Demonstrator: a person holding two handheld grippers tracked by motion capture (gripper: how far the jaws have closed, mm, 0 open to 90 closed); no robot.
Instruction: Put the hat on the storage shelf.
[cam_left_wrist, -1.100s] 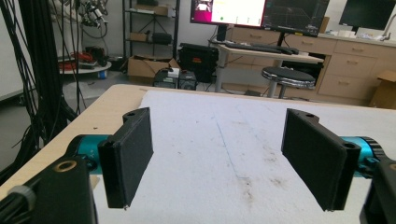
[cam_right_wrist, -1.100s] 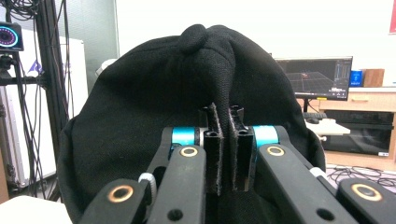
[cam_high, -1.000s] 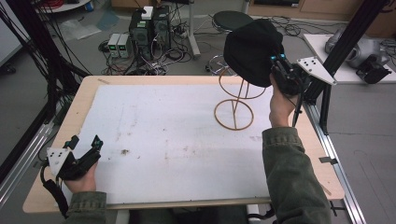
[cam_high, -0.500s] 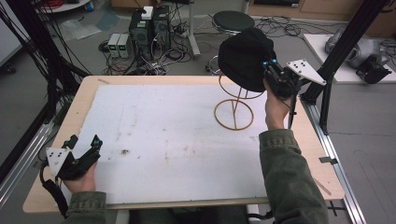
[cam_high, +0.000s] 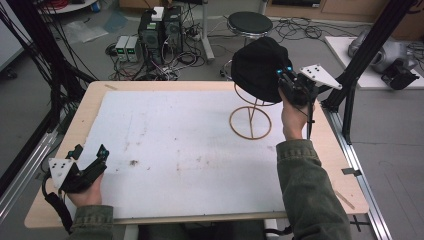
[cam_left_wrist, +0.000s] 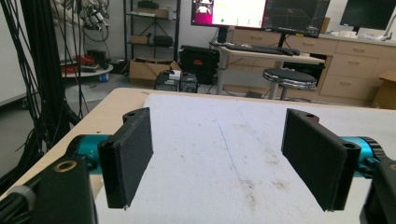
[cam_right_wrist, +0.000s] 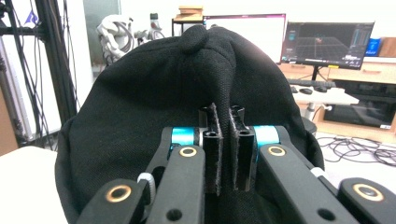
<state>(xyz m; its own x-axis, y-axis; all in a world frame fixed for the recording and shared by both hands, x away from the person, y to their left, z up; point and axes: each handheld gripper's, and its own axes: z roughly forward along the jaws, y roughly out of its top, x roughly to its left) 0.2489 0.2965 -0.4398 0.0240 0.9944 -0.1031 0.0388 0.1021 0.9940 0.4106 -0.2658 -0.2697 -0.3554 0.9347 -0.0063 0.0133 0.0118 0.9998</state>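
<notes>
A black knit hat (cam_high: 257, 67) hangs over the top of a tan wire stand (cam_high: 250, 122) at the table's far right. My right gripper (cam_high: 286, 80) is shut on the hat's right side, pinching a fold of the fabric. In the right gripper view the hat (cam_right_wrist: 154, 107) bulges just beyond my gripper (cam_right_wrist: 225, 149), whose jaws are pressed together on the cloth. My left gripper (cam_high: 90, 157) rests near the front left corner of the table, open. In the left gripper view that gripper (cam_left_wrist: 219, 163) holds its jaws wide apart over bare white mat with nothing between them.
A stained white mat (cam_high: 185, 150) covers most of the wooden table (cam_high: 65, 200). Black frame posts (cam_high: 372, 45) rise at the right. Behind the table are computer boxes (cam_high: 160, 25), cables and a round stool (cam_high: 250, 22) on the floor.
My right gripper has carried the hat leftward, onto the top of the wire stand. The left gripper has stayed put.
</notes>
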